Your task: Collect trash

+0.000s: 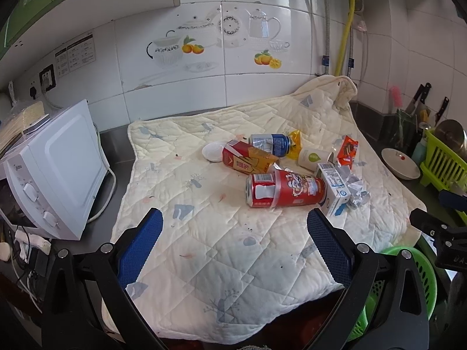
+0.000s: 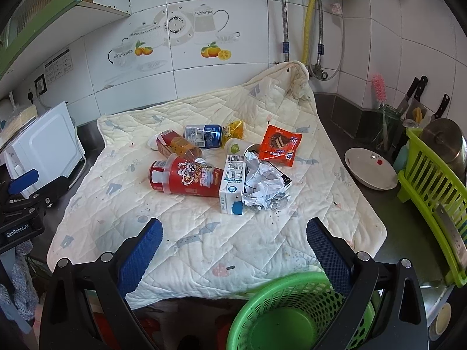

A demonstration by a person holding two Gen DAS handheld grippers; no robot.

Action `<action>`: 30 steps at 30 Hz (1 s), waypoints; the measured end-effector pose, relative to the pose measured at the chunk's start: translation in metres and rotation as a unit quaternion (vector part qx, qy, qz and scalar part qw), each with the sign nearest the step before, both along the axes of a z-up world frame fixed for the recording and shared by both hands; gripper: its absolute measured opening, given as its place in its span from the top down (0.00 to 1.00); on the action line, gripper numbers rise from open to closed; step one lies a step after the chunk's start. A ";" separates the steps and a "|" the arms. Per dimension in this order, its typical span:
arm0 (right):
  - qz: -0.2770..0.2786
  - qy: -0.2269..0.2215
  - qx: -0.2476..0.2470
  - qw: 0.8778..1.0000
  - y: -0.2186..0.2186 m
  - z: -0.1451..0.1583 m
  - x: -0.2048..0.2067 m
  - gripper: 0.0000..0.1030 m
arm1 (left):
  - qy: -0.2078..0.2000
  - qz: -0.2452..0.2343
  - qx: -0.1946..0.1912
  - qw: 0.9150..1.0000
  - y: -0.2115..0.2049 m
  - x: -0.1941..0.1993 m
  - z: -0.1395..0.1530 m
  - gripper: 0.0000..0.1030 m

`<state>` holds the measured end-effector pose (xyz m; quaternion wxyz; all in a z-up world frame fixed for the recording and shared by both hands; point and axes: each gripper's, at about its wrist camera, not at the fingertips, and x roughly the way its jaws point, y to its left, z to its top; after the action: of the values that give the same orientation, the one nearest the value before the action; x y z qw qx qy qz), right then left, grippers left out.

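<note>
Trash pile (image 2: 221, 163) on quilt (image 2: 204, 242), well beyond both pairs of empty, wide-open jaws.

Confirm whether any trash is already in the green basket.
No: the green basket shows only its bare bottom, and the red can still lies on the quilt.
</note>
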<state>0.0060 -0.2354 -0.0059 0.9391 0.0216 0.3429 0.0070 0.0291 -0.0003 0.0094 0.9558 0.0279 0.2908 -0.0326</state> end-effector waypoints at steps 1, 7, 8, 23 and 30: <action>0.001 0.001 -0.001 1.000 0.000 -0.001 0.002 0.07 | 0.000 -0.001 0.001 1.000 0.001 0.001 -0.001 0.05; 0.003 0.013 0.003 1.000 -0.004 -0.009 0.016 0.14 | 0.004 -0.003 0.000 1.000 0.007 0.004 -0.006 0.05; 0.003 0.017 0.008 1.000 -0.006 -0.011 0.019 0.16 | 0.006 -0.003 -0.001 1.000 0.009 0.006 -0.007 0.05; -0.007 0.060 0.014 0.998 -0.030 -0.036 0.088 0.34 | 0.027 -0.003 0.002 1.000 0.025 0.025 -0.021 0.05; -0.014 0.088 0.027 0.996 -0.045 -0.055 0.127 0.44 | 0.036 0.002 0.003 0.999 0.033 0.038 -0.029 0.05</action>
<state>0.1328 -0.2803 -0.0607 0.9045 0.0518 0.4233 0.0011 0.0667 0.0322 -0.0192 0.9447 0.0291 0.3252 -0.0303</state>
